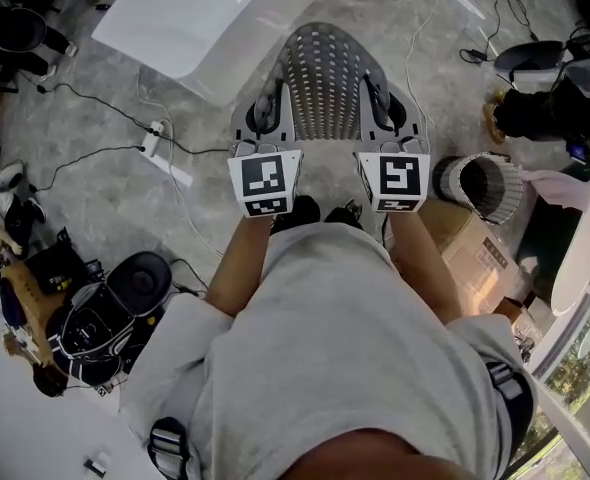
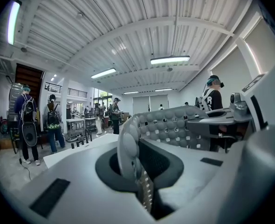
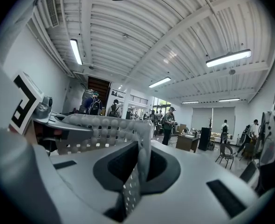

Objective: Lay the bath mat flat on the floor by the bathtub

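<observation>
Two grippers share one load in the head view: the left gripper [image 1: 263, 128] and the right gripper [image 1: 385, 118] each pinch a near corner of the grey perforated bath mat [image 1: 325, 78], which is held out in front of the person, above the grey floor [image 1: 85, 168]. The white bathtub [image 1: 195, 18] lies far and to the left, apart from the mat. A power strip [image 1: 160, 153] with its cables sits on the floor to the left, near the tub.

In the left gripper view the jaws are pressed together on the mat's bumpy edge [image 2: 128, 143], and the rest of the sheet runs off to the right.

In the right gripper view the jaws likewise clamp a thin fold of the mat [image 3: 142, 139], with the sheet stretching left.

The mat is not yet laid. To do this well, I judge both clamps should hold firm with the corners spread so the sheet stays taut. The far edge should go down first alongside the tub, clear of the power strip, and the near edge should be let go last.
</observation>
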Motion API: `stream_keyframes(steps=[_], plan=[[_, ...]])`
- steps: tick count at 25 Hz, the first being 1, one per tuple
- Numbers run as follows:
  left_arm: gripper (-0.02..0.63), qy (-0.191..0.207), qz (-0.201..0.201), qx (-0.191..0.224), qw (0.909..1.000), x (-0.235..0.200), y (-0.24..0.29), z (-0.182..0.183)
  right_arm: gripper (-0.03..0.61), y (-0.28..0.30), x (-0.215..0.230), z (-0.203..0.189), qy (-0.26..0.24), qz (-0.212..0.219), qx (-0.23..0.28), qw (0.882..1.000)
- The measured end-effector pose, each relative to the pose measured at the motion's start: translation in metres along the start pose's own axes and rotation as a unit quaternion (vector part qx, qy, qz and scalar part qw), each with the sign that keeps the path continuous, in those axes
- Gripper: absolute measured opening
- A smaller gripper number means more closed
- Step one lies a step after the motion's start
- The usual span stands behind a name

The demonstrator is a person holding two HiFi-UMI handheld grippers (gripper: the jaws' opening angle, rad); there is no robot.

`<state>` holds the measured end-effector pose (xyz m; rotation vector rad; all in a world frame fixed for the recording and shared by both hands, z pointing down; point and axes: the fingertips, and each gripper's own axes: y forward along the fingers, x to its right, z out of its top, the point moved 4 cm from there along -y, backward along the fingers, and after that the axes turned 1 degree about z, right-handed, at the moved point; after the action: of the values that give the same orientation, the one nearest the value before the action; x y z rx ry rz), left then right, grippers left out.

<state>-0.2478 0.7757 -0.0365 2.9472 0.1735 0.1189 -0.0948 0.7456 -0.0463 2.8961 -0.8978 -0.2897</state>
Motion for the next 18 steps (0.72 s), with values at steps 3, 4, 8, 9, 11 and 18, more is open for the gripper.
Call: stream_keyframes(steps=[3,4,8,9,11,18], plan=[[0.028,-0.002,-0.006,-0.001,1.0000,-0.013,0.003,-0.001,0.023,0.010,-0.010,0.003,-0.001,-0.002,-0.001,1.000],[0.028,-0.002,-0.008,0.000,1.0000,-0.018,0.004,-0.001,0.023,0.014,-0.014,0.003,-0.001,-0.003,-0.002,1.000],[0.028,0.000,-0.018,0.000,0.9998,-0.038,0.010,-0.004,0.023,0.029,-0.030,0.007,-0.001,-0.006,-0.001,1.000],[0.028,0.001,-0.021,0.000,0.9998,-0.044,0.011,-0.004,0.023,0.032,-0.033,0.008,0.000,-0.008,0.000,1.000],[0.028,0.005,-0.026,0.002,0.9996,-0.053,0.013,-0.004,0.023,0.038,-0.040,0.009,0.004,-0.013,0.002,1.000],[0.028,0.009,-0.040,0.014,0.9991,-0.079,0.018,-0.001,0.023,0.056,-0.061,0.018,0.005,-0.022,0.011,1.000]])
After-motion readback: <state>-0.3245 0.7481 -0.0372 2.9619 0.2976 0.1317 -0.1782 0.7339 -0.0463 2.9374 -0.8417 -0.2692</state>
